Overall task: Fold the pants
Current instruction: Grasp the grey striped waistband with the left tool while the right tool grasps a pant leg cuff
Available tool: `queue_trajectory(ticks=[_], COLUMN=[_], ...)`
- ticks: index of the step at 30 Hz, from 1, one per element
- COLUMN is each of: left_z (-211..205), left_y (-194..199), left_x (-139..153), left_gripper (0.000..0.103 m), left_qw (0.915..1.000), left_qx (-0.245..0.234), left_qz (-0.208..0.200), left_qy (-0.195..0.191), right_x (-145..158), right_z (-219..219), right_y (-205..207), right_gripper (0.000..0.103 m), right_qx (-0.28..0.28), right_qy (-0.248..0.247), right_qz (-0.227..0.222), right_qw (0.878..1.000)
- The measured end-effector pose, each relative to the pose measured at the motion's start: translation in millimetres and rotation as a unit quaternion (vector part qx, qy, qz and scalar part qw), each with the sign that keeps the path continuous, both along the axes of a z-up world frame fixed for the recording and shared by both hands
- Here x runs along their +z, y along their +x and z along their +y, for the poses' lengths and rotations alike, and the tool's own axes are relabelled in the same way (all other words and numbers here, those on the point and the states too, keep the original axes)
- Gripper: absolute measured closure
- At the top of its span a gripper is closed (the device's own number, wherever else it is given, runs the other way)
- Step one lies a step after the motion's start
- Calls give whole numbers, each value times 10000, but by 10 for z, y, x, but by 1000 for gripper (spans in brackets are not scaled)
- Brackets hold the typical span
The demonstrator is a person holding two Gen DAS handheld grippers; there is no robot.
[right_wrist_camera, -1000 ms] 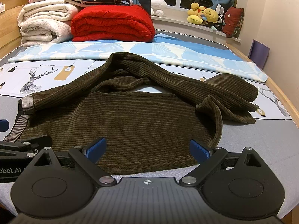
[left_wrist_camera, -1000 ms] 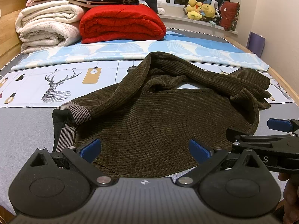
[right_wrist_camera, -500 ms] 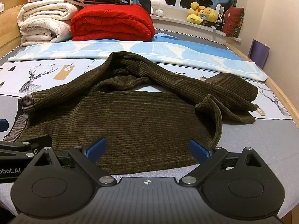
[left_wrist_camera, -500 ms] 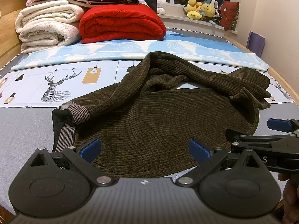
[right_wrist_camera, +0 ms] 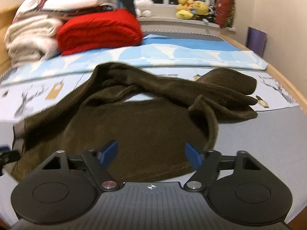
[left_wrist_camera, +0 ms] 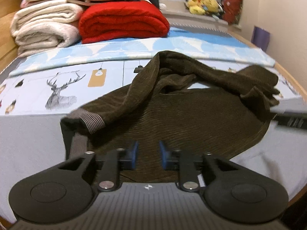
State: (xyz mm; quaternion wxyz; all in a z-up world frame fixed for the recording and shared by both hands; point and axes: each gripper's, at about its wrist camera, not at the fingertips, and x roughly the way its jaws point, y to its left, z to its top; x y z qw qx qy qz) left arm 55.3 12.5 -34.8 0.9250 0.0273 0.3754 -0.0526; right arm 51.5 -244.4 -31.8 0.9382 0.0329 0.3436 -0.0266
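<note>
Pants (left_wrist_camera: pixel 172 118): brown corduroy, lying crumpled across the middle of the frame on the bed (left_wrist_camera: pixel 34 145). Left gripper (left_wrist_camera: pixel 147 156), bottom centre, has its blue pads narrowed to a small gap over the near hem; whether cloth is pinched cannot be told. Right gripper (right_wrist_camera: pixel 150 153) stands spread wide above the near edge. Fabric judged soft, limp, moderately heavy; best taken at the ribbed cuff (left_wrist_camera: pixel 92 120) or the hem. No containers seen.
</note>
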Motion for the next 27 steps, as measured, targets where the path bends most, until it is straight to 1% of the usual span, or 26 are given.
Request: queue_trajectory(ticks=[1,2,4,5,6,7,8,10,11,12,13,15,16,17,18,19,20,21,22,23,24,25,27], left_z=[52,112,267,359,443,518,589,661,674,662,621,508,458,434,479,645,867,1162,1395,1558,1659,1720,1763], left_y=[57,142,326,422,512,595,675,830,888,943,993,1092,1144,1198,1287,1403,1503,1557,1560,1549,1557,1571,1592], left_x=[7,0,-53,-99,-158,-228,-301,-377,-394,-416,-454,-553,-600,-630,-615,-495,-348,-178,-86,-66,-106,-199,-379], left_gripper=[79,79,77,69,61,44,35,31,22,18,16,17,25,50,52,57,65,67,67,58,51,43,42], left_qw=[9999,9995,9991,9991,9988,9984,9977,9961,9965,9964,9952,9908,9867,9820,9800,9854,9892,9847,9742,9671,9680,9726,9767], left_qx=[-71,-157,-183,-98,7,125,230,286,190,99,-4,-314,-484,-568,-559,-70,636,1442,2056,2395,2417,2264,2049], left_qz=[-7,45,176,222,291,326,396,605,597,561,526,491,459,354,223,-58,-349,-687,-884,-859,-620,-256,361], left_qy=[125,262,327,346,394,438,494,571,545,626,820,1224,1480,1767,1897,1699,1277,696,295,-3,-257,-460,-528], right_x=[28,50,72,52,6,-59,-164,-358,-435,-508,-578,-706,-763,-801,-836,-851,-861,-865,-867,-861,-850,-837,-812], right_z=[-109,-180,-368,-441,-535,-614,-708,-842,-888,-946,-975,-1015,-983,-990,-996,-1015,-1028,-1023,-1016,-1024,-1030,-1042,-1071], right_y=[55,95,237,314,422,524,645,827,885,959,1023,1153,1174,1229,1277,1318,1347,1368,1389,1408,1423,1436,1452], right_gripper=[33,37,39,39,38,36,34,34,33,29,27,26,26,26,27,28,32,42,47,54,58,58,58], right_qx=[-70,-121,-196,-234,-276,-273,-251,-389,-464,-525,-519,-400,-368,-348,-345,-337,-318,-325,-356,-388,-427,-466,-509], right_qy=[74,63,-157,-209,-269,-326,-408,-672,-766,-808,-824,-919,-982,-1005,-1020,-997,-969,-954,-953,-952,-951,-935,-859], right_qz=[-22,-173,-275,-252,-131,3,215,661,863,951,1058,1272,1423,1496,1554,1576,1617,1628,1608,1557,1511,1466,1373], right_qw=[9999,9998,9993,9992,9992,9991,9986,9948,9922,9908,9896,9868,9843,9830,9820,9819,9816,9815,9817,9824,9830,9837,9855])
